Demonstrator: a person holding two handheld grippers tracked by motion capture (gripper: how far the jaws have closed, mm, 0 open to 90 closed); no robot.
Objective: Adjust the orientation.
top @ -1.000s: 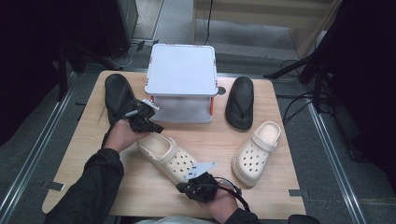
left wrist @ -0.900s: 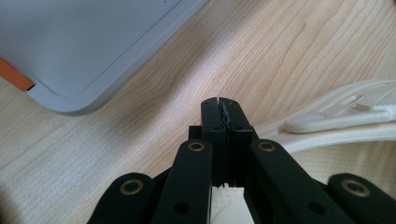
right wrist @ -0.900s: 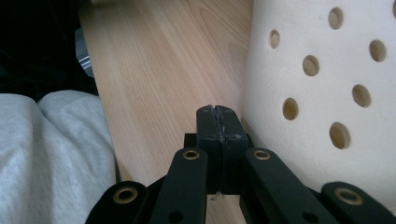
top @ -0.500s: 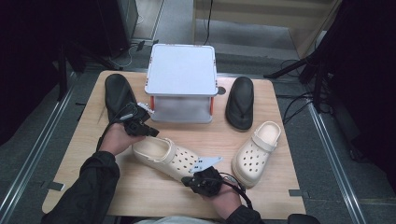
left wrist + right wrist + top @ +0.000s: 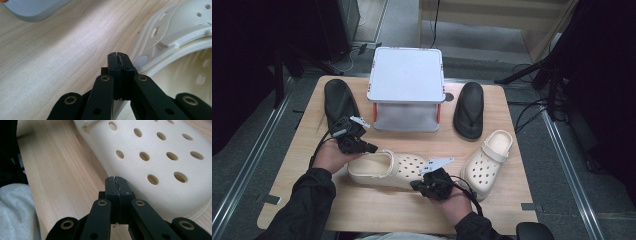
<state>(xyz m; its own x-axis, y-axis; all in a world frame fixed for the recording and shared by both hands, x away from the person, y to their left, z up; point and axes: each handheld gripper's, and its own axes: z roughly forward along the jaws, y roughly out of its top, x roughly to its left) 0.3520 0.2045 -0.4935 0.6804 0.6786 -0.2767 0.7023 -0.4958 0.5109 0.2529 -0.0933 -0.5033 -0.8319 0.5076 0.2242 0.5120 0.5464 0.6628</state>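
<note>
You are nudging the cream clog (image 5: 384, 169) that lies on its side near the front of the table (image 5: 302, 150), between your two hands. Your left gripper (image 5: 371, 148) is at the heel end, and in the left gripper view its jaws are pressed tight together with nothing between them, the tip just beside the clog's strap (image 5: 175, 37). Your right gripper (image 5: 413, 186) is at the toe end, and its jaws are shut tight too, holding nothing, right next to the holey top (image 5: 160, 157) of the shoe. So it looks like you are pushing or turning the clog, not lifting it. Next you will likely need to slide or roll it so it sits flat on its sole, maybe beside the other clog (image 5: 488, 157) at the right. Push gently from both ends, or it may spin away. The clog is pale cream, soft-looking and smooth, with round holes over the toe and a bumpy inside.
</note>
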